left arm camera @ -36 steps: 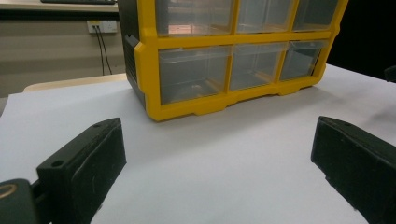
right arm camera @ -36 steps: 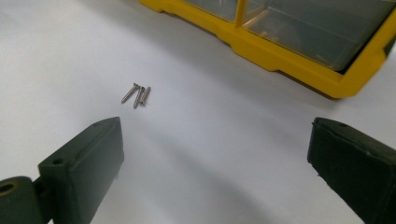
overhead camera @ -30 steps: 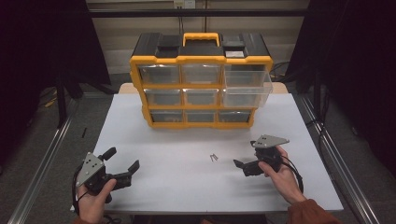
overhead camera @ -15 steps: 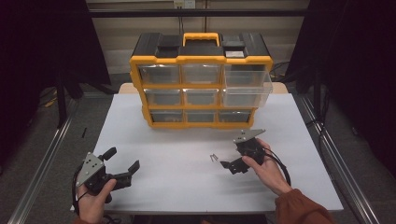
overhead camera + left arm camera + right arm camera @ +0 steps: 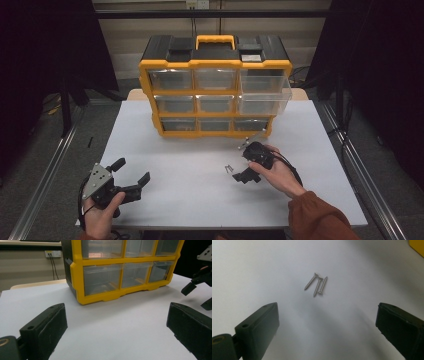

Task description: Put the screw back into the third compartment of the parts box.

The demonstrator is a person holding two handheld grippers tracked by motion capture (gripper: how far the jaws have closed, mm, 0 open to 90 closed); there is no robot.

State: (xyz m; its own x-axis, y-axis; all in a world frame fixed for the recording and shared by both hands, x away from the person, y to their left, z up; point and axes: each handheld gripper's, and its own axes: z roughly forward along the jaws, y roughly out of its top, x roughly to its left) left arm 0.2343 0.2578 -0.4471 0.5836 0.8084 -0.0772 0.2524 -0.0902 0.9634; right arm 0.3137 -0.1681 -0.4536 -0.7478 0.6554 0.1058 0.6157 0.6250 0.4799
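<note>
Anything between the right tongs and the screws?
Nothing: the right gripper view shows only bare white table between the open right tongs and the three screws.

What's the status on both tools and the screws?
Right tool open, aimed at three screws lying loose on the table, not touching. Left tool open, empty, near the table's front-left edge. Nothing between right tool and screws.
</note>
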